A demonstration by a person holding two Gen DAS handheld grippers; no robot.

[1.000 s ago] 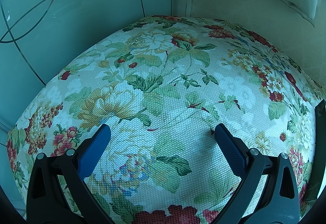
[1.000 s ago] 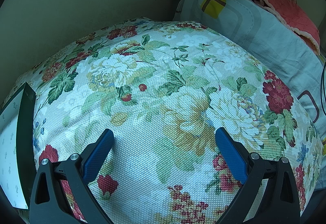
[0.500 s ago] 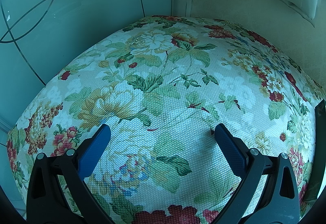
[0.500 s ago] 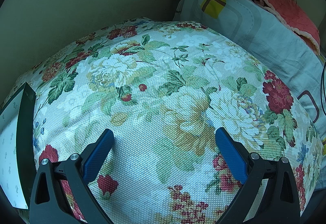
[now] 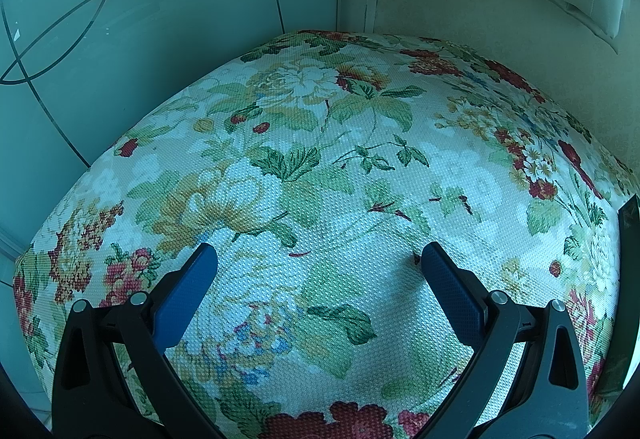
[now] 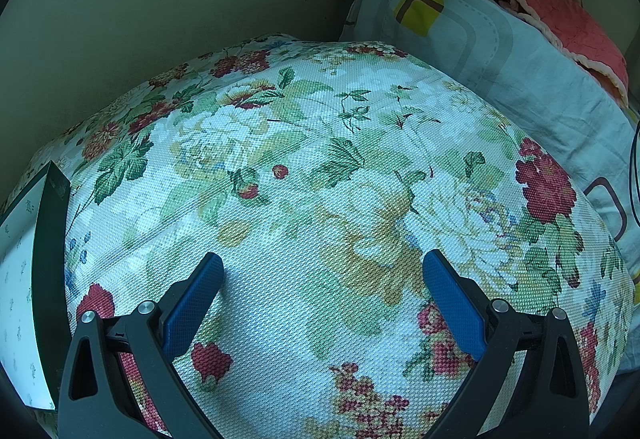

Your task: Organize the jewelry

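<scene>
Both jaws apart, empty | left gripper (image 5: 318,257), right gripper (image 6: 322,265) above floral cloth (image 5: 320,179) | dark-edged box (image 6: 50,239), perhaps

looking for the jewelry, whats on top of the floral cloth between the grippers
Nothing lies on the floral cloth between the open left gripper or right gripper. A box sits at its edge, its inside out of view. No jewelry shows.
</scene>
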